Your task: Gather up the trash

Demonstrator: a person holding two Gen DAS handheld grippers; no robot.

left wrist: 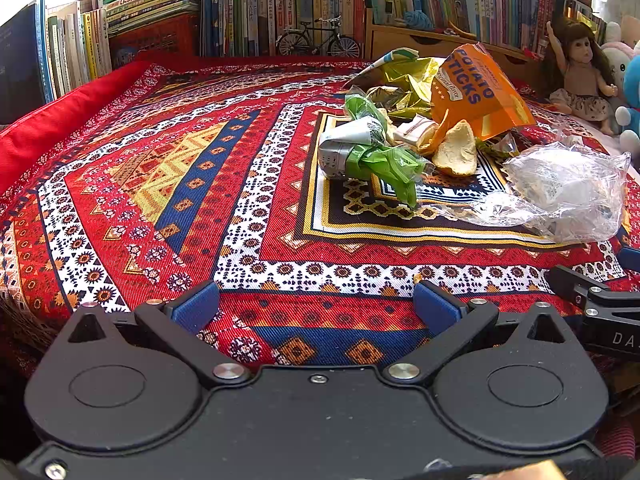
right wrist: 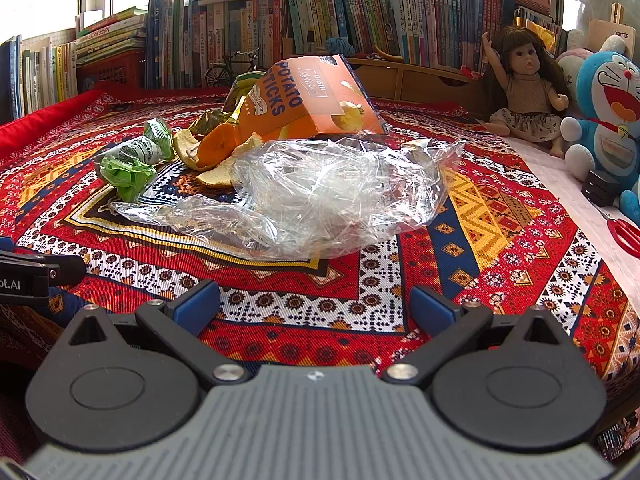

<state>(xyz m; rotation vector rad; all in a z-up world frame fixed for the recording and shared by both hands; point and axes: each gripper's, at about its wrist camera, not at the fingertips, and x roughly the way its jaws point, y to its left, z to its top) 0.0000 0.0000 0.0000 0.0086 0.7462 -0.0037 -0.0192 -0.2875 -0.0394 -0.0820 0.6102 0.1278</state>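
Note:
A heap of trash lies on the patterned red tablecloth (left wrist: pixel 168 184). It holds an orange potato-sticks bag (left wrist: pixel 478 92), orange peel (left wrist: pixel 456 154), a green wrapper around a grey pack (left wrist: pixel 360 152), a yellow-green foil wrapper (left wrist: pixel 404 80) and a crumpled clear plastic bag (left wrist: pixel 568 192). My left gripper (left wrist: pixel 316 306) stands open near the table's front edge, well short of the heap. In the right wrist view the clear plastic bag (right wrist: pixel 320 196) lies straight ahead, with the potato-sticks bag (right wrist: pixel 312 100) and peel (right wrist: pixel 216 146) behind it. My right gripper (right wrist: pixel 316 306) is open with nothing between its fingers.
Rows of books (left wrist: pixel 304 4) and a small model bicycle (left wrist: pixel 318 38) line the back. A doll (right wrist: pixel 524 88), a blue plush toy (right wrist: pixel 608 120), a black box (right wrist: pixel 602 188) and red scissors (right wrist: pixel 624 234) sit at the right. A red cushion (left wrist: pixel 60 120) borders the left.

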